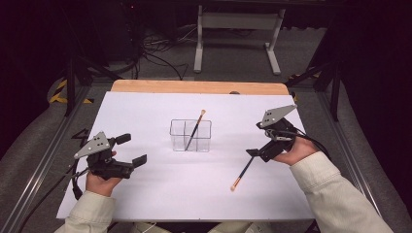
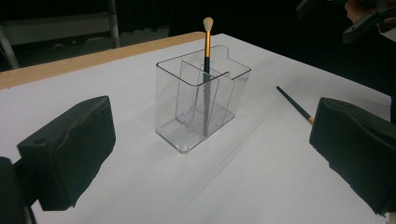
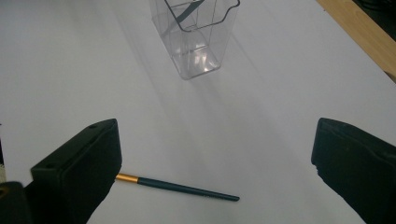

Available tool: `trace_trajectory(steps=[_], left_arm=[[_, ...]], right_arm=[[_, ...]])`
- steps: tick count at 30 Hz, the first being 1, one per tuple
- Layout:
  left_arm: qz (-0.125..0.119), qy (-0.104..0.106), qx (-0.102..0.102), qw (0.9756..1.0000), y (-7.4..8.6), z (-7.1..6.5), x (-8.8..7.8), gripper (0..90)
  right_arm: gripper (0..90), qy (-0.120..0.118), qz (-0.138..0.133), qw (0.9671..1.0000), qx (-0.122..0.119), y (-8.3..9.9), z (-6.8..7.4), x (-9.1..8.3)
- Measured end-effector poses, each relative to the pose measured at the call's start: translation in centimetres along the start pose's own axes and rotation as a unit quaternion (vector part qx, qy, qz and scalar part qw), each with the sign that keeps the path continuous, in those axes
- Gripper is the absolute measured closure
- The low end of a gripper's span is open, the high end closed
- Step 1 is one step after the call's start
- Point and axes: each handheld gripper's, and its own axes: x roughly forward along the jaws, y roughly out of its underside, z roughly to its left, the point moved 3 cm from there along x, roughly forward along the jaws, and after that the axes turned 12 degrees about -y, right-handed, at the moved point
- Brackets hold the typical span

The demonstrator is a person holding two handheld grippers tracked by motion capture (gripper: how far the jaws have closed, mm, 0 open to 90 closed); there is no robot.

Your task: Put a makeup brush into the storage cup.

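- A white sheet point(image 1: 160, 189) covers the table, with a strip of bare wood point(image 1: 194, 87) along its far edge; beyond lie grey floor, tangled cables point(image 1: 155, 53), a white frame's legs point(image 1: 238, 39) and darkness.
- A loose brush point(image 1: 242, 173) lies flat on the sheet, just ahead of and below the right gripper point(image 1: 262, 145). Its long axis runs diagonally: the dark handle tip is nearest that gripper, the pale bristle end is toward the person.
- In the right gripper view the loose brush point(image 3: 177, 187) shows a dark teal handle and gold ferrule, lying crosswise between the jaws, bristles hidden behind the left one.
- The right gripper's jaws are spread wide, holding nothing.
- The left gripper point(image 1: 128, 150) is likewise released, jaws apart and empty.
- Ahead of the left gripper stands a clear divided holder point(image 2: 201, 102), with a second brush point(image 2: 206, 46) leaning inside, bristles up.
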Motion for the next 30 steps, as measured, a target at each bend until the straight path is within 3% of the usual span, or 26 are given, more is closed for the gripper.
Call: trace_trajectory(steps=[8, 19, 30], left_arm=[[0.004, 0.005, 0.005, 1.0, -0.1, -0.2, 0.4, 1.0], [0.007, 0.006, -0.001, 1.0, -0.1, -0.1, 0.6, 1.1], [0.008, 0.007, -0.003, 0.9999, -0.1, 0.0, 0.6, 1.2]], right_arm=[[4.6, -0.009, 0.053, 0.9985, -0.005, 0.2, -0.4, 1.6], [5.1, -0.014, 0.09, 0.9957, -0.018, 0.2, -0.3, 2.8], [8.5, -0.027, 0.138, 0.9893, -0.038, 0.6, -0.1, 4.6]])
